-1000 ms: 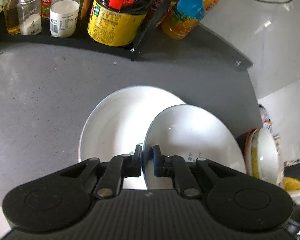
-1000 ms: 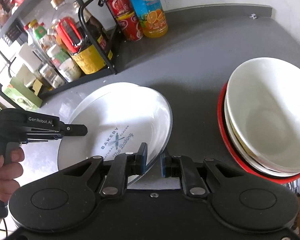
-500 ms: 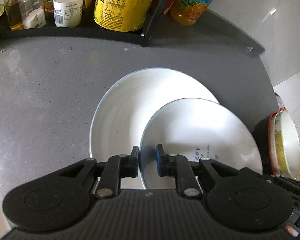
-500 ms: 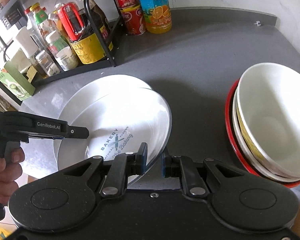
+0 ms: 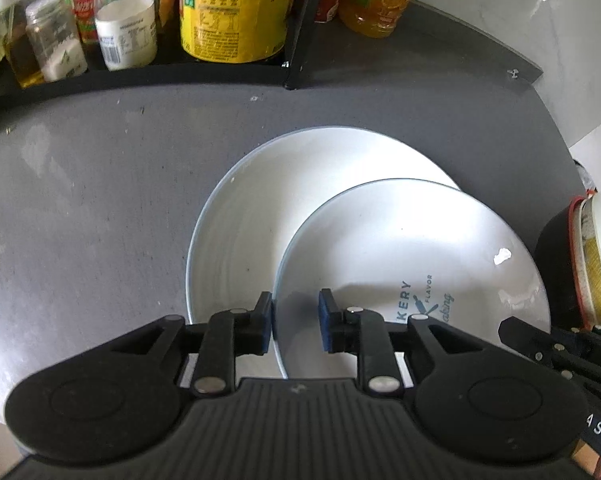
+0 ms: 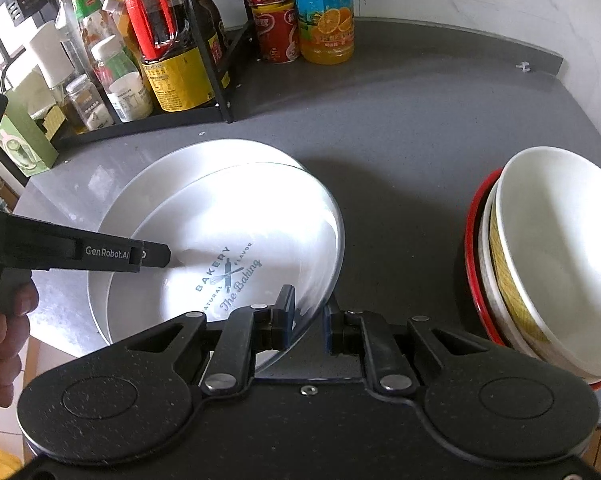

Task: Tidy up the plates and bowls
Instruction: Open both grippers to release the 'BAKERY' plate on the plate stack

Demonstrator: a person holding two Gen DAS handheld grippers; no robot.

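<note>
A white plate printed "BAKERY" (image 5: 400,248) (image 6: 228,240) rests tilted on a larger plain white plate (image 5: 260,200) (image 6: 140,200) on the grey counter. My left gripper (image 5: 294,322) straddles the printed plate's left rim. Its jaws are opening: the right pad stands clear of the rim, so nothing is pinched. My right gripper (image 6: 308,320) is shut on the same plate's near right rim, which runs between its pads. In the right wrist view the left gripper (image 6: 156,254) reaches over the plate from the left, held by a hand (image 6: 4,320).
A stack of bowls (image 6: 548,264) (image 5: 596,260) on a red dish (image 6: 474,248) sits right of the plates. A black rack of bottles and jars (image 6: 172,60) lines the back left, with red cans (image 6: 274,32) and an orange juice bottle (image 6: 324,12) beside it. The counter ends at the left.
The left gripper's jaws have spread from pinching the printed plate's rim to a clear gap. The plate has sunk lower and flatter onto the larger plate. The right gripper keeps its hold.
</note>
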